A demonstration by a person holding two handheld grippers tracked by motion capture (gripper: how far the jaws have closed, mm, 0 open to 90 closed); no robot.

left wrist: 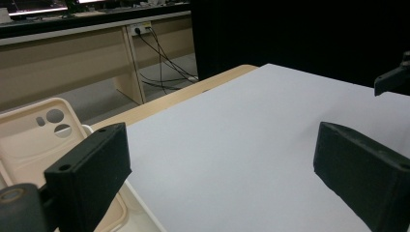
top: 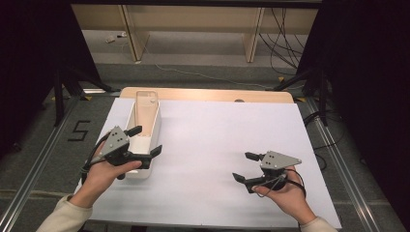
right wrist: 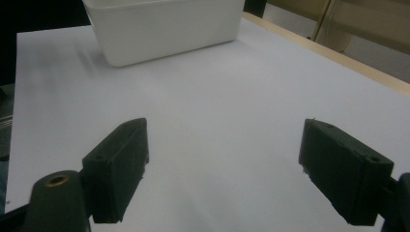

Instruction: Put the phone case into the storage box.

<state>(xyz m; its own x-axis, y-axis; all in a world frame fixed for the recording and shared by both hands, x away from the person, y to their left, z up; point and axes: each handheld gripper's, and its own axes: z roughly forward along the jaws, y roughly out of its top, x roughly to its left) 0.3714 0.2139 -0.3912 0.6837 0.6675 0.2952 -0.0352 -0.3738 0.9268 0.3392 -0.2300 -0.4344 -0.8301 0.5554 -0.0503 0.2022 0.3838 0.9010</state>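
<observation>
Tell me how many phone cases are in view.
1. The beige phone case leans upright in the far end of the white bin, just beyond the open left gripper. Others could lie hidden lower in the bin.

white sheet [top: 217,159] on wooden table [top: 203,94] | floor cables [top: 285,43] | "5" floor mark [top: 80,129]

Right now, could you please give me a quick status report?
Left gripper open at the white bin. Right gripper open, empty. Phone case in bin. Nothing in the way.
</observation>
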